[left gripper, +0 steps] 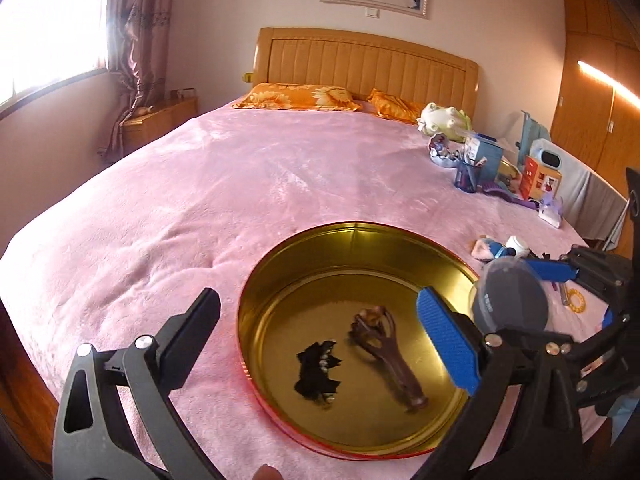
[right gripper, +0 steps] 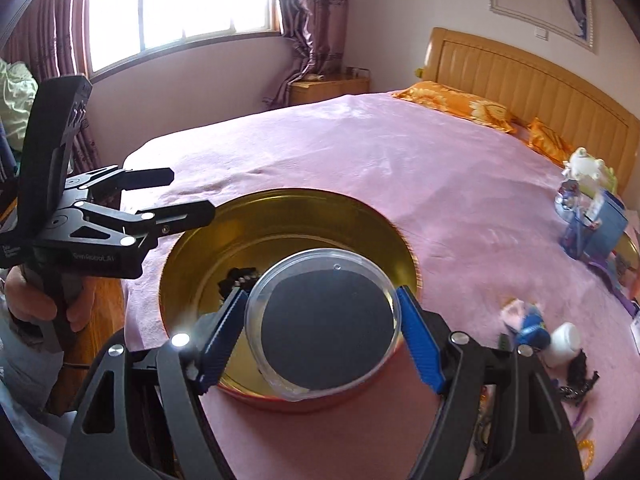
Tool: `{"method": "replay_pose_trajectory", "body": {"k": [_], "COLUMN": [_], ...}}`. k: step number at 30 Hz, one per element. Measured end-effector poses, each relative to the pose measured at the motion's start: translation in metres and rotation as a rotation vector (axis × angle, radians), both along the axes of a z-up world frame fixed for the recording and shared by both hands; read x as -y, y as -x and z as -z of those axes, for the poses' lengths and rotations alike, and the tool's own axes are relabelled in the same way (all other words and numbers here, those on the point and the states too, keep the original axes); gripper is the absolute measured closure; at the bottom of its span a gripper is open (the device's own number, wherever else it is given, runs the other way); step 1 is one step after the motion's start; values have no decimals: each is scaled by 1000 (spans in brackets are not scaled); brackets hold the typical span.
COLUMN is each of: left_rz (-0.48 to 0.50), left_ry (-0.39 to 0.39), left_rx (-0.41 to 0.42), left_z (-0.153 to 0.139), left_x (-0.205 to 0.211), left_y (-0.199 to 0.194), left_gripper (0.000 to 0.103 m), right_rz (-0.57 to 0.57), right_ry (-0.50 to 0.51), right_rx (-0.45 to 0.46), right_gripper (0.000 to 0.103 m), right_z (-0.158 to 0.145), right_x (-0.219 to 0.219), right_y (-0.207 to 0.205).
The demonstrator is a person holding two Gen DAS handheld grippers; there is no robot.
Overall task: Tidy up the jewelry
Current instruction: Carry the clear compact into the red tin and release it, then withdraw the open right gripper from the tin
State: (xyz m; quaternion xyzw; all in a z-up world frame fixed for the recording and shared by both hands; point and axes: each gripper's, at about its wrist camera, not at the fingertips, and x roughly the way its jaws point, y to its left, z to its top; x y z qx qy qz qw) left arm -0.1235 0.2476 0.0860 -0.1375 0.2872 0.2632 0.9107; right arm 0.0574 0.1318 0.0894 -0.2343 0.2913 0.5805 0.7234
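**Daylight from the window, glare and fisheye bend**

Both views are bright with daylight. The window (right gripper: 180, 4) is blown out to white in the right wrist view, and in the left wrist view the same window (left gripper: 44, 20) bleaches the upper left corner and washes over the curtain (left gripper: 136, 40). The pink blanket (left gripper: 240, 184) shows a soft sheen. The gold tin (left gripper: 312, 264) gleams along its inner wall and mirrors the room. A screw on the right gripper (right gripper: 322, 320) flares white. A lit strip (left gripper: 608, 80) streaks the wardrobe. Straight lines bow heavily toward the edges, and the corners fall to black. Small items at the right look smeared and soft.
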Motion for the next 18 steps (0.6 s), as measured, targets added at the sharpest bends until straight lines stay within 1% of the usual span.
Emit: {"method": "replay_pose_trajectory", "body": {"k": [2, 5, 8, 10, 12, 15, 18], "left_rz": [-18, -31, -47, -50, -51, -51, -29], "left_ry": [18, 29, 21, 31, 38, 38, 31], "left_rx": [10, 11, 0, -4, -2, 4, 8], "left_z": [5, 14, 22, 26, 28, 26, 21], "left_x": [-11, -24, -31, -35, -39, -40, -33], "left_y": [11, 24, 33, 37, 40, 41, 36], "left_gripper": [7, 7, 7, 7, 7, 7, 7], "right_rz": [-16, -31, -55, -61, -58, -28, 8], "right_ry": [52, 122, 183, 213, 220, 207, 166], "right_rx": [-17, -59, -43, -29, -30, -17, -12], "right_gripper": [27, 26, 26, 26, 26, 24, 10], "right_z": [16, 39, 58, 67, 70, 65, 54], "right_x": [-27, -56, -74, -82, -85, -80, -66], "right_y": [8, 15, 27, 33, 36, 33, 26]}}
